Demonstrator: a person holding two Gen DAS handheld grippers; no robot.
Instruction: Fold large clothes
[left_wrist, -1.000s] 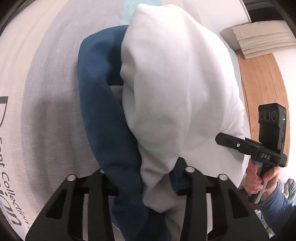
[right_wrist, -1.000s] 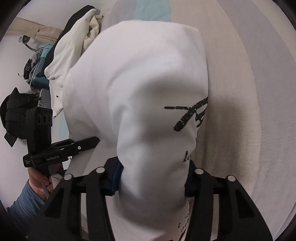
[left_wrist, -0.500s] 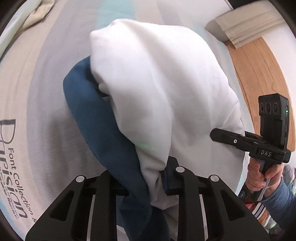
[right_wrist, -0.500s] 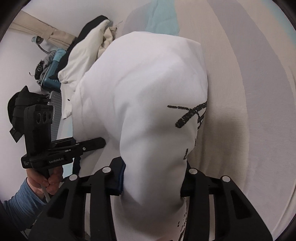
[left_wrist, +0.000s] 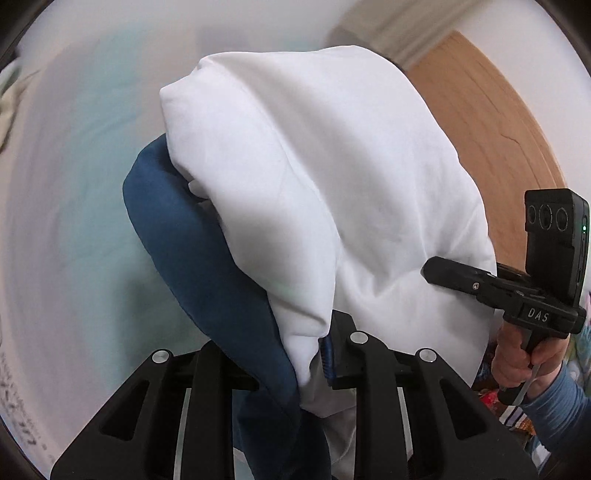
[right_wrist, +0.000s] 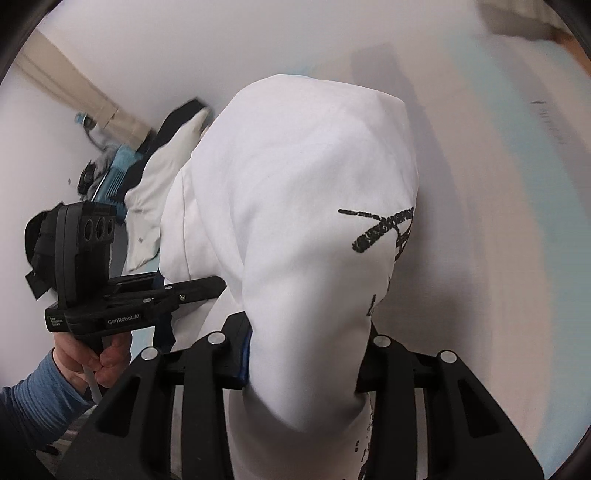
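One pale striped bed sheet (left_wrist: 74, 221), blurred here, spreads beneath everything. Above it hangs one large white cotton garment with a blue inner layer (left_wrist: 314, 177), draped forward and downward from both grippers, its long axis seemingly running between them. The left gripper (left_wrist: 295, 365) pinches the white-and-blue edge; the right gripper (right_wrist: 303, 362) pinches a white fold near the black print. Both sets of jaws have just been closing on cloth. Each hand holds one end, neither nearer.

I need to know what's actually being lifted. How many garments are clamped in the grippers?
2 at least: a white garment in both the left gripper and the right gripper, and a blue garment in the left; more may be hidden.
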